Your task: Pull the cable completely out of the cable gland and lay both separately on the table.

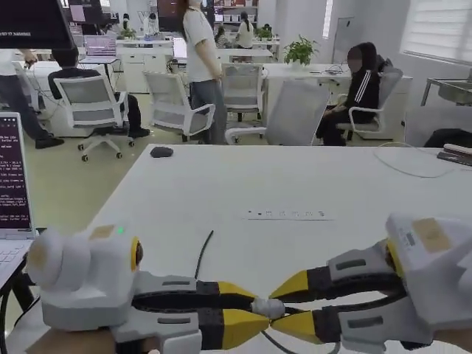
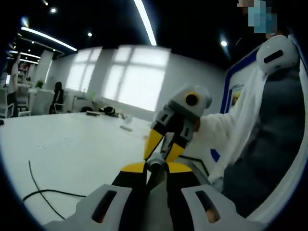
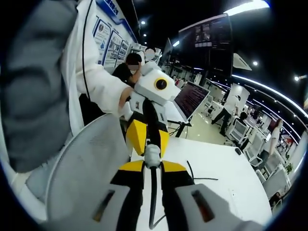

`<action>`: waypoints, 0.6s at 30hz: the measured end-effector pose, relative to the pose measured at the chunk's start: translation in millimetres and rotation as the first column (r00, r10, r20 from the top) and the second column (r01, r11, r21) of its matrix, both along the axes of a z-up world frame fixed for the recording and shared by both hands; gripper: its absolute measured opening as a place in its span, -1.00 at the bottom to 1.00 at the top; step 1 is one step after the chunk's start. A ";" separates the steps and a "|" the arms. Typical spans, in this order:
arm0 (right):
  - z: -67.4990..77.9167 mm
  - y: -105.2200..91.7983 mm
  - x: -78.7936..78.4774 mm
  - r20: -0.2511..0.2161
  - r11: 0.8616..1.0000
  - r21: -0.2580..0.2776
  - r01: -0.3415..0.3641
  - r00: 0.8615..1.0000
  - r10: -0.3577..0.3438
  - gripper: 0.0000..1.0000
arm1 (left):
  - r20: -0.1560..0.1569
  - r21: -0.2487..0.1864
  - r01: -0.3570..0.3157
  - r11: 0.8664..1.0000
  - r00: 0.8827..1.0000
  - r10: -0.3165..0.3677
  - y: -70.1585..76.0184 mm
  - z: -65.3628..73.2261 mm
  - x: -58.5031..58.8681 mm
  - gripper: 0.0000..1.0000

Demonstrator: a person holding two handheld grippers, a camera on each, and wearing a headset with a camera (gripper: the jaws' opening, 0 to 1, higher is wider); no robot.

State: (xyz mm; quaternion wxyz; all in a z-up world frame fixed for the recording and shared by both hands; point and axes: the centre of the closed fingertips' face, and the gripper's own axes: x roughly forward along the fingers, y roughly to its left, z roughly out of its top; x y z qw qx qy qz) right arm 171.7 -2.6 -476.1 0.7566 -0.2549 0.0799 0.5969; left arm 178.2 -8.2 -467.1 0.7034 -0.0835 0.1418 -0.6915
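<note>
1. Left gripper [image 1: 254, 310]: it enters the head view from the lower left and is held above the near edge of the white table [image 1: 295, 184]. Its 2 yellow-tipped jaws are drawn in to a narrow gap and clamp the grey cable gland [image 1: 265, 307] at their tips. The left gripper view confirms the gland seated between the 2 tips.

2. Right gripper [image 1: 279, 306]: it enters from the lower right and meets the left gripper tip to tip at the gland. Its jaws are likewise nearly closed. In the right gripper view the black cable [image 3: 153, 192] runs back between its 2 jaws from the rear of the gland, and the jaws appear to pinch it there. The exact contact point is hidden by the jaw tips.

3. Cable: it is still seated in the gland. In the head view 1 length trails across the table behind the left gripper, and another short length shows below the right gripper.

4. Gland: it is off the table surface, carried between the 2 grippers.

5. Surroundings: a laptop [image 1: 11, 177] stands at the left table edge, and a dark mouse [image 1: 161, 152] lies at the far edge, well apart from the work.
</note>
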 end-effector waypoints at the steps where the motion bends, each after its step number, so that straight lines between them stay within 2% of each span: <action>1: 1.2 0.8 -0.2 -0.005 1.000 0.009 -0.001 1.000 0.001 -0.80 | 0.007 -0.010 0.004 1.000 1.000 -0.004 1.9 1.2 1.2 -0.69; 2: 4.4 1.3 1.5 -0.016 1.000 0.030 0.009 1.000 -0.009 -0.79 | 0.027 -0.018 0.002 1.000 1.000 -0.002 2.8 2.5 0.7 -0.70; 3: 5.5 1.6 2.2 -0.021 0.999 0.039 0.013 1.000 -0.013 -0.78 | 0.065 -0.042 -0.014 0.999 0.998 0.016 3.4 7.1 2.5 -0.70; 5: 14.5 4.9 1.7 -0.118 0.989 0.144 0.025 0.993 -0.008 -0.77 | 0.051 -0.062 -0.018 0.998 0.998 0.021 5.5 10.9 1.1 -0.71; 6: 19.3 4.9 2.9 -0.182 0.979 0.195 0.053 0.983 -0.018 -0.75 | 0.075 -0.090 -0.034 0.995 0.996 0.040 6.2 15.7 2.9 -0.71; 7: 21.4 2.7 5.7 -0.241 0.970 0.228 0.083 0.970 -0.026 -0.74 | 0.085 -0.108 -0.041 0.993 0.995 0.050 7.5 19.6 3.9 -0.71; 8: 30.1 3.5 6.2 -0.242 0.953 0.294 0.067 0.970 0.006 -0.68 | 0.105 -0.110 -0.055 0.992 0.992 0.067 10.4 21.4 6.6 -0.71; 9: 34.5 3.4 4.9 -0.281 0.940 0.333 0.075 0.959 0.023 -0.61 | 0.119 -0.115 -0.060 0.992 0.990 0.073 11.6 22.9 7.5 -0.71; 10: 39.7 3.5 3.5 -0.352 0.916 0.386 0.104 0.935 0.042 -0.54 | 0.128 -0.117 -0.046 0.992 0.990 0.061 13.3 24.1 5.7 -0.71; 11: 42.7 3.3 2.6 -0.396 0.900 0.419 0.120 0.916 0.063 -0.44 | 0.128 -0.121 -0.038 0.992 0.990 0.053 13.9 25.8 4.4 -0.71; 12: 45.5 2.9 3.0 -0.417 0.886 0.444 0.133 0.906 0.073 -0.37 | 0.134 -0.128 -0.031 0.991 0.990 0.048 14.3 27.8 3.2 -0.71; 13: 49.1 1.3 6.7 -0.422 0.868 0.474 0.151 0.903 0.074 -0.36 | 0.162 -0.137 -0.017 0.990 0.986 0.040 14.0 31.6 0.4 -0.71; 14: 49.9 0.9 6.0 -0.415 0.864 0.481 0.147 0.906 0.077 -0.43 | 0.180 -0.140 -0.013 0.990 0.983 0.039 13.8 33.8 -0.7 -0.71; 16: 50.9 0.2 4.7 -0.419 0.863 0.486 0.140 0.904 0.089 -0.61 | 0.192 -0.142 -0.003 0.990 0.981 0.031 15.0 36.3 -0.7 -0.71; 18: 50.9 3.2 -0.4 -0.426 0.866 0.485 0.122 0.898 0.112 -0.64 | 0.213 -0.137 0.009 0.991 0.977 0.021 13.5 37.7 -2.7 -0.71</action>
